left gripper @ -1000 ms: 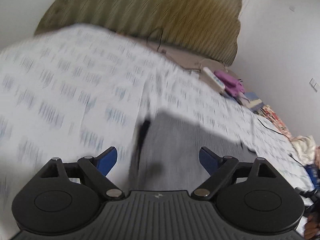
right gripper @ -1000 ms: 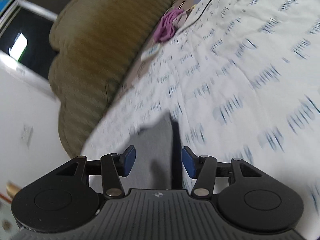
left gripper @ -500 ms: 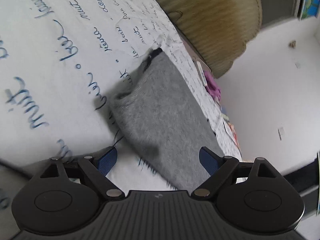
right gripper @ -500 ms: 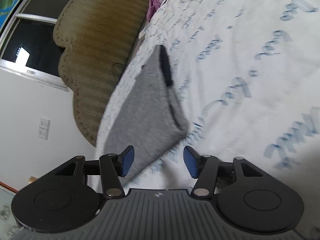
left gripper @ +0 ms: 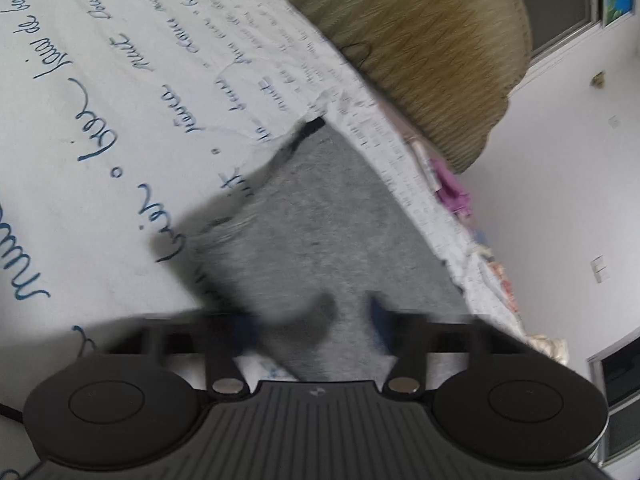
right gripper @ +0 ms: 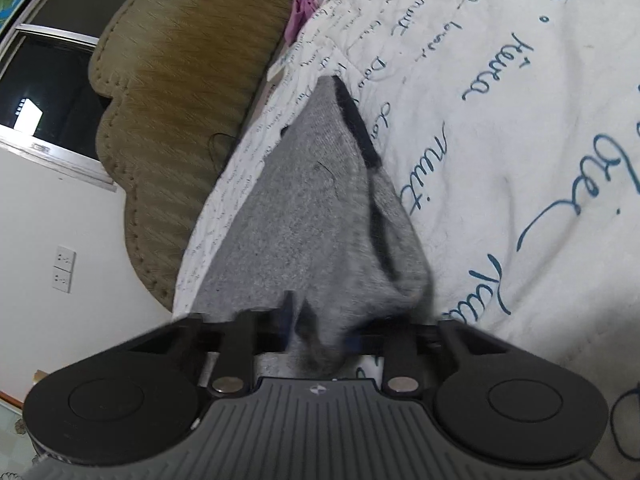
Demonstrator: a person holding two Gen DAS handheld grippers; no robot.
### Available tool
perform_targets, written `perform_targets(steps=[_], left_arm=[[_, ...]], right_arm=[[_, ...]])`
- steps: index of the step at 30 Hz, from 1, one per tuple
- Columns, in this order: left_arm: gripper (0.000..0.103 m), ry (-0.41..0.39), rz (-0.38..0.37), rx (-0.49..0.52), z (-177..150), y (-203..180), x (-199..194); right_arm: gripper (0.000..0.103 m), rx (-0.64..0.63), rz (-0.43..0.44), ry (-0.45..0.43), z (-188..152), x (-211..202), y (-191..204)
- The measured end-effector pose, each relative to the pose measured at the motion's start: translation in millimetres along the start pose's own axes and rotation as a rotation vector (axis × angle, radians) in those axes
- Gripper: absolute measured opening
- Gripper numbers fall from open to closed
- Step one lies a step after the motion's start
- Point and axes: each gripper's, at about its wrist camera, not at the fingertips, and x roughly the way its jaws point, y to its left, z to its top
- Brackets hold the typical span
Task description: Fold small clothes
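Garment: a small grey knit piece [right gripper: 304, 216] with a black trim band [right gripper: 356, 120], lying on the bed's white script-printed quilt [right gripper: 500, 120], its far end pointing toward the tan headboard [right gripper: 180, 80].
Landmark: the garment; all places below are given from it.
Right gripper [right gripper: 320, 332]: at the garment's near corner, jaws closing, grey fabric bunched up between them and already pinched; placed there, by my reading, to lift one near corner for a fold.
Left gripper [left gripper: 312, 320]: at the garment's near edge on the other side, jaws closing with grey cloth [left gripper: 320, 232] lying between them; whether the pads already press on it cannot be told through the blur.
Reason for the paired hold: two near corners taken together would let the near edge be carried over toward the trim end in one even fold.
Beyond the garment: a purple cloth [left gripper: 452, 192] near the headboard, well apart from the work.
Hidden: the garment's nearest hem sits under both gripper bodies; the underside and any second layer are not visible.
Cut off: the bed's edges, and the person holding the tools, are out of both views.
Hard to make out: the left gripper's fingers [left gripper: 380, 316] are smeared by motion; the type of garment cannot be settled.
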Motion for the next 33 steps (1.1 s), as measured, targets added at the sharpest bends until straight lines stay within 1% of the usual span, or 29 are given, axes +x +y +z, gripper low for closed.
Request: perform_targets(steps=[1, 3, 4, 8, 13, 16, 18, 20, 22, 24, 25, 26, 28, 29, 30, 32, 33], left_arm=[[0.013, 0.024, 0.020, -0.007, 0.8, 3.3, 4.1], [0.011, 0.030, 0.019, -0.017, 0.8, 9.0, 5.5], [0.008, 0.028, 0.021, -0.010, 1.0, 8.3, 4.7], [0.005, 0.002, 0.049, 0.067, 1.7, -7.1, -3.3], [0.005, -0.018, -0.011, 0.101, 10.0, -24.3, -26.2], [0.004, -0.028, -0.038, 0.099, 15.8, -29.5, -42.2], [0.004, -0.034, -0.067, 0.081, 19.2, -29.4, -53.4], [0.004, -0.038, -0.089, 0.084, 20.7, -29.0, -63.8], [0.004, -0.028, -0.097, 0.089, 20.1, -24.5, -66.8], [0.004, -0.002, -0.098, 0.083, 16.8, -16.2, -62.3], [0.004, 0.010, -0.092, 0.067, 14.8, -10.9, -59.5], [0.004, 0.015, -0.089, 0.047, 12.5, -5.3, -56.6], [0.005, 0.017, -0.083, 0.026, 9.3, 4.1, -50.3], [0.005, 0.015, -0.065, 0.014, 8.2, 8.8, -47.3], [0.006, 0.013, -0.047, -0.003, 8.5, 13.7, -43.8], [0.009, 0.037, -0.006, -0.038, 10.6, 21.7, -37.2], [0.009, 0.048, 0.002, -0.055, 11.7, 25.2, -36.1]], right_arm=[[0.014, 0.002, -0.007, 0.001, -1.2, 1.3, -0.8], [0.013, 0.004, -0.009, -0.001, -1.7, 2.1, -0.7], [0.013, 0.009, -0.008, 0.002, -1.3, 2.0, -0.2], [0.012, 0.039, 0.018, 0.006, 4.4, -1.9, 4.8], [0.012, 0.006, 0.051, -0.021, 12.0, -16.3, 23.8], [0.012, -0.012, 0.077, -0.028, 14.0, -26.1, 32.8], [0.011, -0.022, 0.091, -0.034, 14.5, -33.1, 36.9], [0.011, -0.030, 0.106, -0.037, 14.2, -41.6, 39.2], [0.011, -0.033, 0.115, -0.042, 13.4, -49.4, 38.8], [0.011, -0.021, 0.119, -0.037, 12.5, -51.0, 32.8], [0.012, -0.012, 0.113, -0.030, 12.2, -49.7, 28.5], [0.017, 0.004, 0.105, -0.022, 11.3, -47.8, 23.1], [0.019, 0.048, 0.098, -0.012, 8.9, -44.0, 12.1], [0.027, 0.055, 0.088, -0.014, 6.6, -42.5, 8.7], [0.037, 0.056, 0.071, -0.016, 5.7, -40.8, 6.2], [0.044, 0.053, 0.052, -0.024, 2.8, -38.1, 3.2], [0.045, 0.050, 0.045, -0.024, 1.9, -37.2, 2.9]])
